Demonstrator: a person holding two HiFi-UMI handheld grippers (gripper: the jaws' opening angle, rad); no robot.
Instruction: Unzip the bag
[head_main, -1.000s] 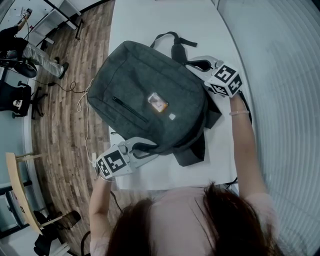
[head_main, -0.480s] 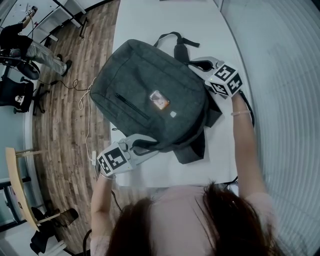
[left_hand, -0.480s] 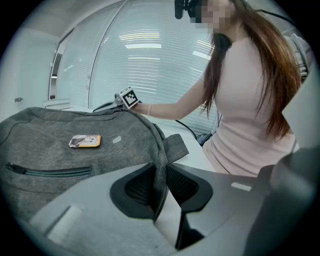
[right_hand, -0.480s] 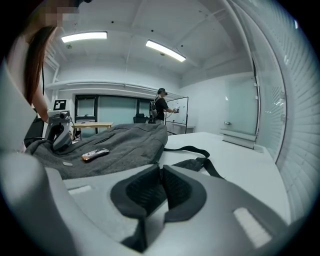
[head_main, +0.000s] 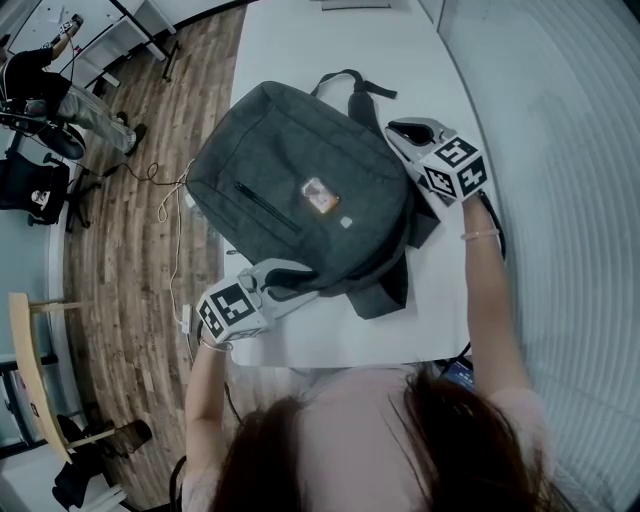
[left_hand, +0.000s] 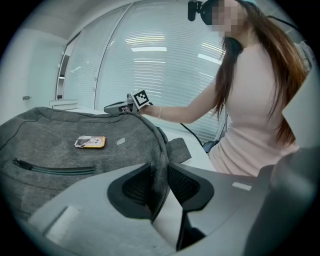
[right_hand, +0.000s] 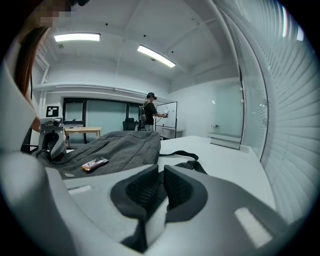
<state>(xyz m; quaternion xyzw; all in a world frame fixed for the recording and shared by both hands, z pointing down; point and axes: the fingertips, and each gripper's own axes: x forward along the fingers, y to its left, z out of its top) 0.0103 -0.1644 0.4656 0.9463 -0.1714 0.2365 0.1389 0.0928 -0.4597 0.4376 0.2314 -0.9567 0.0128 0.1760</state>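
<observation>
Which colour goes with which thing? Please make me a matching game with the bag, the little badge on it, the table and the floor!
Things:
1. bag
2. badge
3. table
4. floor

Colours:
A. white
B. brown
C. grey
D. orange

Right pairs: 1-C, 2-D, 3-A, 4-B
</observation>
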